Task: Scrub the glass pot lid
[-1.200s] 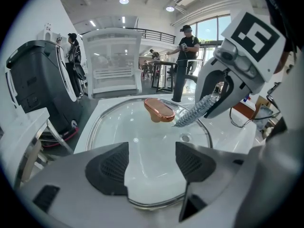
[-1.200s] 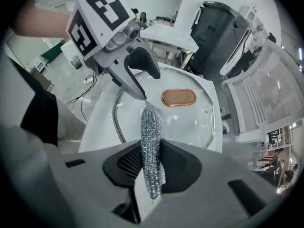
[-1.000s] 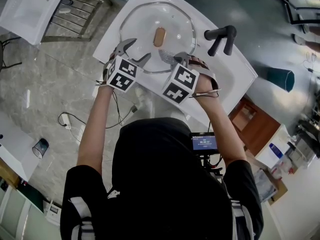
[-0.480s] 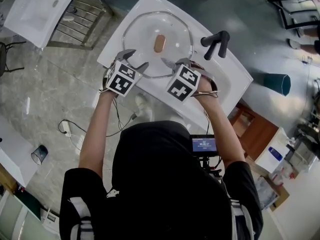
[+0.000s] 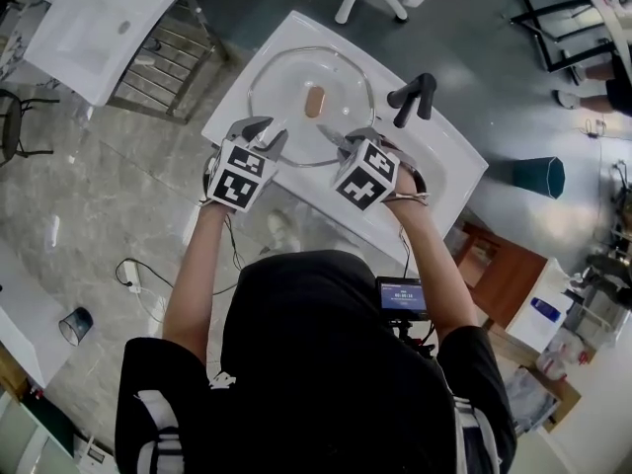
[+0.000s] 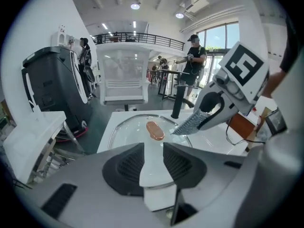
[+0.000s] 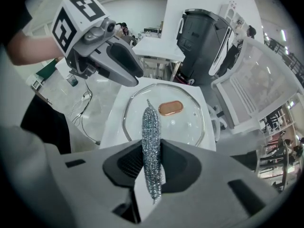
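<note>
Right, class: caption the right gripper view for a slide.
Right tongs pinch a silver scrubber over the glass lid.

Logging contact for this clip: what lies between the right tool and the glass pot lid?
A silvery mesh scrubber, clamped in the right tool, points toward the glass pot lid. The right gripper view shows this; whether it touches the glass is unclear.

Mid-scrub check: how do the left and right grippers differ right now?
The left gripper holds nothing: its jaws have just been closing, with a gap left and nothing in it. The right gripper is shut on a silvery mesh scrubber, which sticks out past its jaws. The left is by the near-left rim of the glass pot lid, the right by its near-right rim. Both point down towards the lid.
</note>
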Available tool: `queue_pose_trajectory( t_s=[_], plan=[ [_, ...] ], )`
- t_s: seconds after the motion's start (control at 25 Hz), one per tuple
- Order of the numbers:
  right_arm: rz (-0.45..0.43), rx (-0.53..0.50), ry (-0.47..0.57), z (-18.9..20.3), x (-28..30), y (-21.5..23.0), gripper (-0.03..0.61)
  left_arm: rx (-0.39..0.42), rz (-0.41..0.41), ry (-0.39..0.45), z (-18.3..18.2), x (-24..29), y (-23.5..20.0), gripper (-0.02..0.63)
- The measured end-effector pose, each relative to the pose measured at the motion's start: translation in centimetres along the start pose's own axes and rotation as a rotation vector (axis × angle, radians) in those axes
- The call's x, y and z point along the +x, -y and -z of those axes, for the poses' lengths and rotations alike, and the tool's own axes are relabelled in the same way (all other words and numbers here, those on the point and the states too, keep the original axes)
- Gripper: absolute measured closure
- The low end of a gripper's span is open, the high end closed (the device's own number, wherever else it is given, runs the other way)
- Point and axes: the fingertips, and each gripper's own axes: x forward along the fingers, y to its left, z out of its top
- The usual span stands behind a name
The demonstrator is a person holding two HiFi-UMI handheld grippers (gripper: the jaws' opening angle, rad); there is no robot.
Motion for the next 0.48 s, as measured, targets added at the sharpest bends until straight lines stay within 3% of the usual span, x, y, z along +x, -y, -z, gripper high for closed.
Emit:
queue_pose_trajectory(
  t_s=[0.28, 0.48],
  plan=[
    [0.076, 0.047, 0.138, -2.4, -3.8, 0.4, 0.505, -0.012, 0.034, 0.098, -3.7, -4.4, 2.0, 0.534],
    [0.149, 0.088, 0.272, -4.9, -8.2, 0.7, 0.505, -0.026, -0.008, 0.192, -6.4, -8.8, 2.1, 0.575]
  ],
)
